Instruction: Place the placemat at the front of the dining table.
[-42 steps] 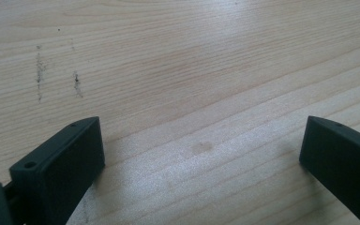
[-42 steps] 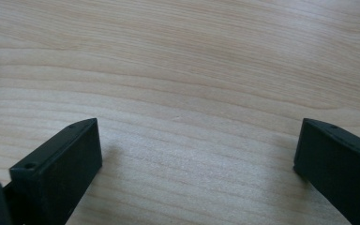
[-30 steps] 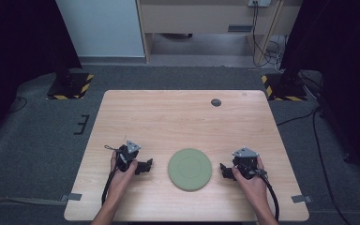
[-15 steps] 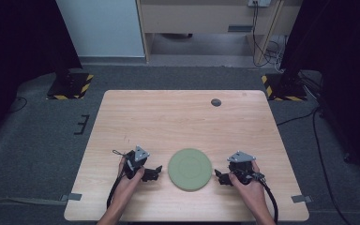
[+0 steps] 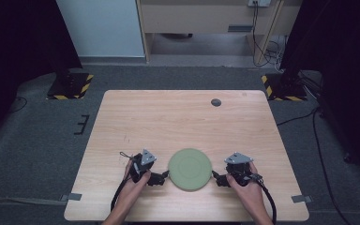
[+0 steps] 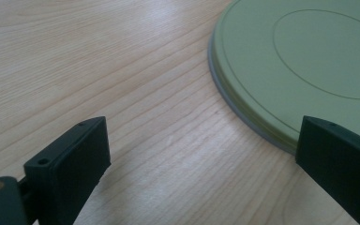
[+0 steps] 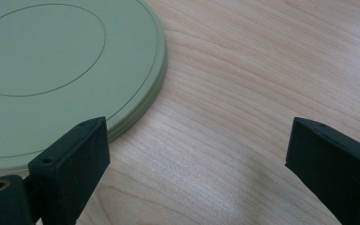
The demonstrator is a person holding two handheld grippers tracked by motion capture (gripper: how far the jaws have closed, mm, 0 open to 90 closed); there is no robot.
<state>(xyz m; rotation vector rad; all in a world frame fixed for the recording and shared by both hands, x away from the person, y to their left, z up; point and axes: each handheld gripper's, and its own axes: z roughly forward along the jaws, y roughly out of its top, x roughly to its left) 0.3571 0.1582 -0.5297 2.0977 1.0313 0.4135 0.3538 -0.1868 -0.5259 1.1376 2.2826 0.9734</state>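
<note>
One green plate (image 5: 190, 168), two tongs (image 5: 161, 176) (image 5: 219, 178)

Plate (image 5: 190, 168) at lower centre of the table (image 5: 168, 122), left gripper (image 5: 161, 177) just left, right gripper (image 5: 218, 178) just right, perhaps touching its rim
</note>
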